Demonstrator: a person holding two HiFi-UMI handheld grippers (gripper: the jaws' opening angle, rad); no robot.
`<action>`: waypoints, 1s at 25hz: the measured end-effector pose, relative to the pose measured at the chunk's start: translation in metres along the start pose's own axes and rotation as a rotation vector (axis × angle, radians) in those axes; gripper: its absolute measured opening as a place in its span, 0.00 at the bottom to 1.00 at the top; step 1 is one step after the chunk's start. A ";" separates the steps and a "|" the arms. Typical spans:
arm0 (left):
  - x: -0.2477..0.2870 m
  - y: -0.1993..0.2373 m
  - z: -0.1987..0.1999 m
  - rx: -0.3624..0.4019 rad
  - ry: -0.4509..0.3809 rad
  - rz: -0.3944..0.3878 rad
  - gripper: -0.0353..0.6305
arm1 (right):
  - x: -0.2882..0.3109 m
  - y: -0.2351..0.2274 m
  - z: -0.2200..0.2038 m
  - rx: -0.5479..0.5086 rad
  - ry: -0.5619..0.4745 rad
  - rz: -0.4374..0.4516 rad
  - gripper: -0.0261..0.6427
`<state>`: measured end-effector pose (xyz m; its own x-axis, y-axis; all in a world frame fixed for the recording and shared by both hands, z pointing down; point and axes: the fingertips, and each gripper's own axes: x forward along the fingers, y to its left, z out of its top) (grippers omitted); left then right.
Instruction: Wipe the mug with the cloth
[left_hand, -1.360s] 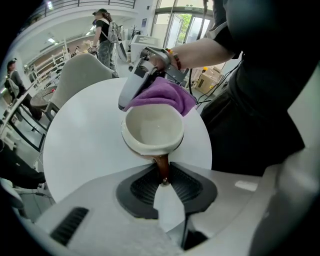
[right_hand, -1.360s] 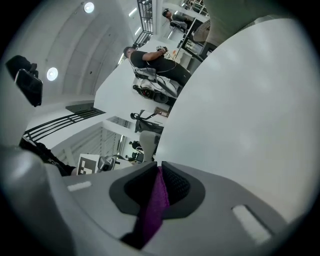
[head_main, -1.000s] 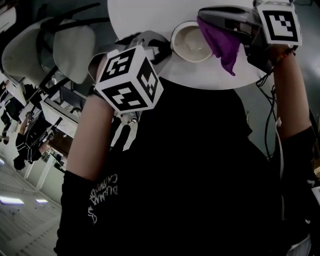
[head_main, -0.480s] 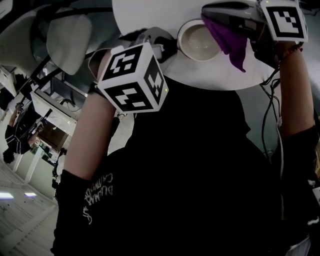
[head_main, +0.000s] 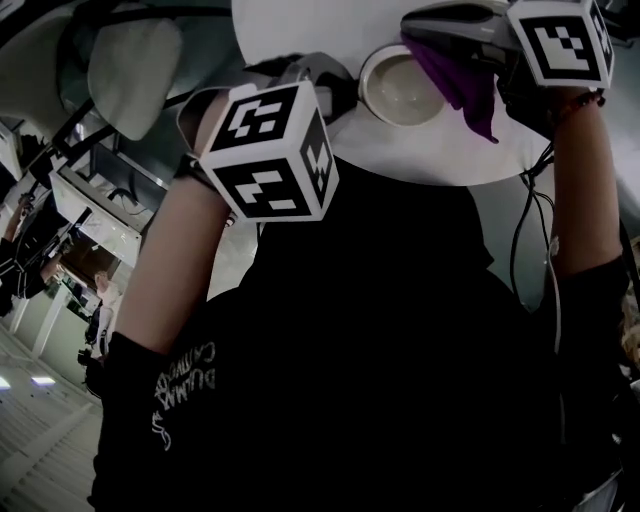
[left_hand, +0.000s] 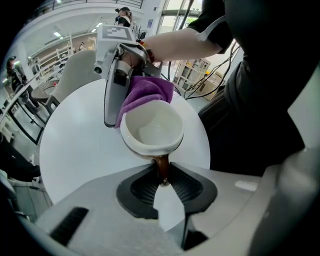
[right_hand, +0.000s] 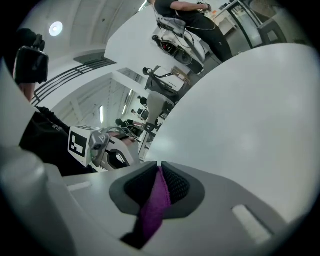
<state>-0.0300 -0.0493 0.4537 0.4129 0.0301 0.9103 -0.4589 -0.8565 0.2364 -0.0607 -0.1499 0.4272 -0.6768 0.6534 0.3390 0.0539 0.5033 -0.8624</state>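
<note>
A white mug (left_hand: 152, 127) is tipped above the round white table (left_hand: 85, 145). Its brown handle (left_hand: 162, 162) is pinched between the jaws of my left gripper (left_hand: 162, 172). My right gripper (left_hand: 117, 65) is shut on a purple cloth (left_hand: 147, 92), which presses against the mug's far side and rim. In the head view the mug (head_main: 405, 85) sits between the left gripper (head_main: 345, 95) and the right gripper (head_main: 415, 25), with the cloth (head_main: 455, 70) draped at the mug's right edge. The right gripper view shows the cloth (right_hand: 157, 197) clamped in the right gripper (right_hand: 160, 172); the mug is hidden there.
A white chair (head_main: 130, 60) stands left of the table (head_main: 400, 150), also seen as the chair (left_hand: 75, 75) behind it. Cables (head_main: 530, 230) hang by the right arm. A person (left_hand: 122, 12) stands far off. The table's far half (right_hand: 250, 120) is bare.
Both grippers, mug and cloth have drifted slightly right and up in the head view. The cloth stays against the mug and both grips are unchanged.
</note>
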 end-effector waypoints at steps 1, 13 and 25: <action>0.000 0.000 0.000 0.002 0.002 -0.002 0.16 | 0.001 -0.002 -0.001 -0.017 0.020 -0.020 0.09; -0.003 0.001 -0.004 -0.013 0.011 0.022 0.16 | 0.014 -0.003 0.004 -0.098 0.114 -0.132 0.09; -0.002 0.006 -0.005 -0.086 -0.039 0.074 0.16 | 0.025 0.003 0.001 -0.235 0.226 -0.201 0.09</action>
<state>-0.0378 -0.0519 0.4547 0.4047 -0.0529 0.9129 -0.5541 -0.8084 0.1987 -0.0784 -0.1327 0.4328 -0.5133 0.6239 0.5893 0.1213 0.7325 -0.6698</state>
